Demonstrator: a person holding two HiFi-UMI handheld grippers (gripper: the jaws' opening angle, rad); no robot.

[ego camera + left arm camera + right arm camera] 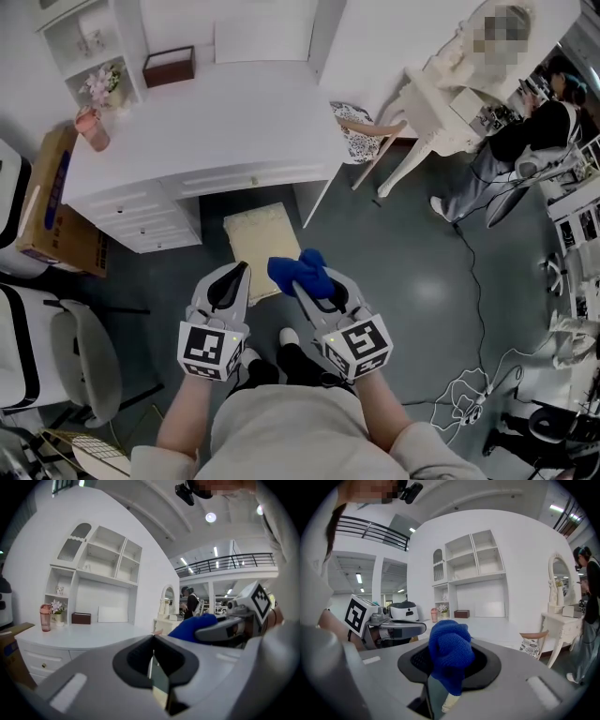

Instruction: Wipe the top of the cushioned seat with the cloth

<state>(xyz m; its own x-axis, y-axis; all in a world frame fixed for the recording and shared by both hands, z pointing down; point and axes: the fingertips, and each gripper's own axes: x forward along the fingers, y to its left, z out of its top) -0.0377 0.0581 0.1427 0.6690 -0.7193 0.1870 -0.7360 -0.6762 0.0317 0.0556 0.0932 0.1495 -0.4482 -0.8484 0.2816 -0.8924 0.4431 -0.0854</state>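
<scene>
Head view, looking steeply down: a person holds two grippers side by side in front of their body. The right gripper [307, 283] is clenched on a bunched blue cloth [300, 269], which sticks out past the jaw tips. The left gripper [235, 273] carries nothing. The cushioned seat [255, 234], cream and square, sits on the grey floor just in front of the knee space of a white desk [216, 131]. The cloth appears over the seat's near right corner but is held up in the air, not resting on it. The left gripper view shows its jaws pressed together with nothing between them. The right gripper view shows the cloth pinched between that gripper's jaws and bulging upward.
</scene>
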